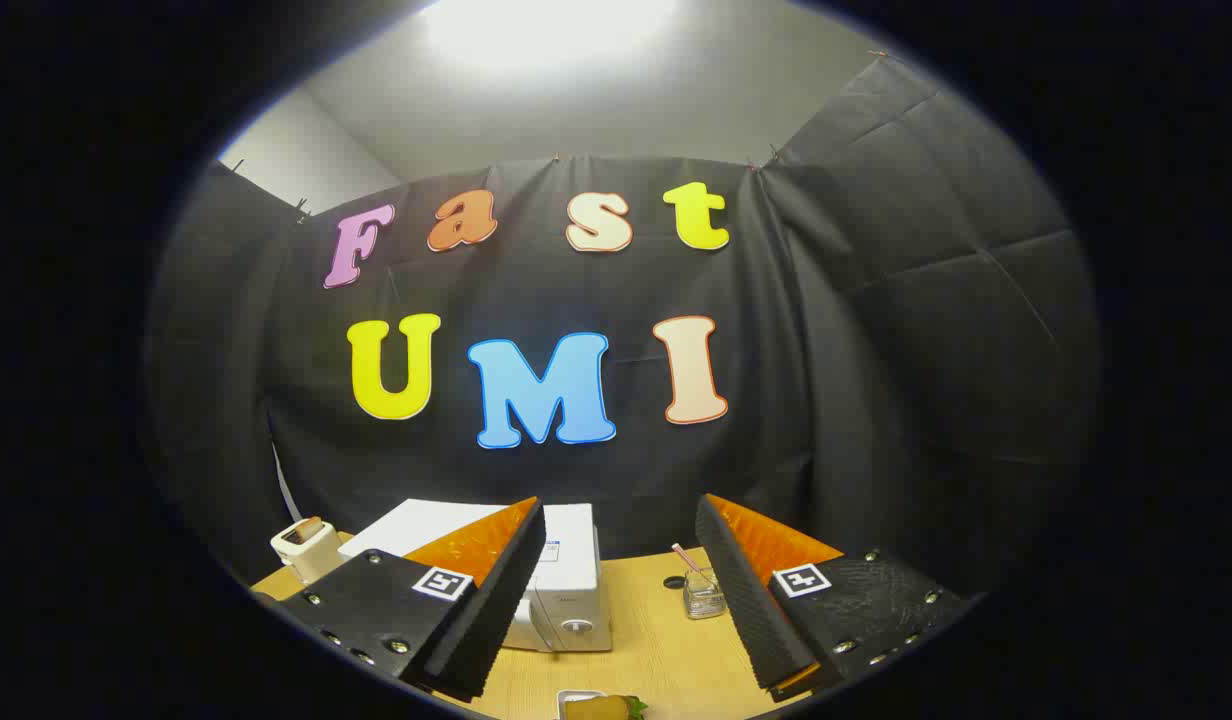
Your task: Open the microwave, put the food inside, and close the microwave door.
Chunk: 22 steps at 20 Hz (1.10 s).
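A white microwave [568, 590] stands on the wooden table [656, 640], partly hidden behind my left finger; its door looks closed, with a round knob on the front. Nearer to me, low between my fingers, lies the food [601, 707], a sandwich on a small white dish, only its top showing. My gripper [621, 590] hovers well above the table, open, with nothing between its fingers. The microwave is beyond and below the fingertips.
A small glass jar [704, 592] with a pink stick in it stands right of the microwave, a small dark round thing [673, 581] beside it. A white toaster [308, 545] with bread sits at the table's far left. Black cloth walls close the booth behind.
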Motion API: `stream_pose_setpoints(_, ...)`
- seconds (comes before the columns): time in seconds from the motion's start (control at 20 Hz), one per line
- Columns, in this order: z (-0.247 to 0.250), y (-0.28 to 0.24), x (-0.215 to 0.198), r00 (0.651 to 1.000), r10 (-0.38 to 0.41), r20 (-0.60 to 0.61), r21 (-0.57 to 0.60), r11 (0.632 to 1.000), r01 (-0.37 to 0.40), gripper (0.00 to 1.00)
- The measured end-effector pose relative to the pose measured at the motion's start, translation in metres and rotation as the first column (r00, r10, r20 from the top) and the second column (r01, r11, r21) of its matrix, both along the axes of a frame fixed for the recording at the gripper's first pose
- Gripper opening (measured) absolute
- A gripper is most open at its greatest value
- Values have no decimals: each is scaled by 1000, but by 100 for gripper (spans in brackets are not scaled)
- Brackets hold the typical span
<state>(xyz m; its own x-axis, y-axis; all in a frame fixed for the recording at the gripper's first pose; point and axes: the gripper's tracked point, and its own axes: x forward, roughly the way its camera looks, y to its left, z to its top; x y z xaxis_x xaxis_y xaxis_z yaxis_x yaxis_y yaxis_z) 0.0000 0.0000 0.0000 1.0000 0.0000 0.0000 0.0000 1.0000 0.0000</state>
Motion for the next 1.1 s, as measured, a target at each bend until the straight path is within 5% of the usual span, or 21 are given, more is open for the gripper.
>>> stream_pose_setpoints(0.8,-12,19,6,998,55,-1,-57,997,-55,94)
stream_pose_setpoints(1.1,-64,37,27,996,87,-4,3,996,-87,94)
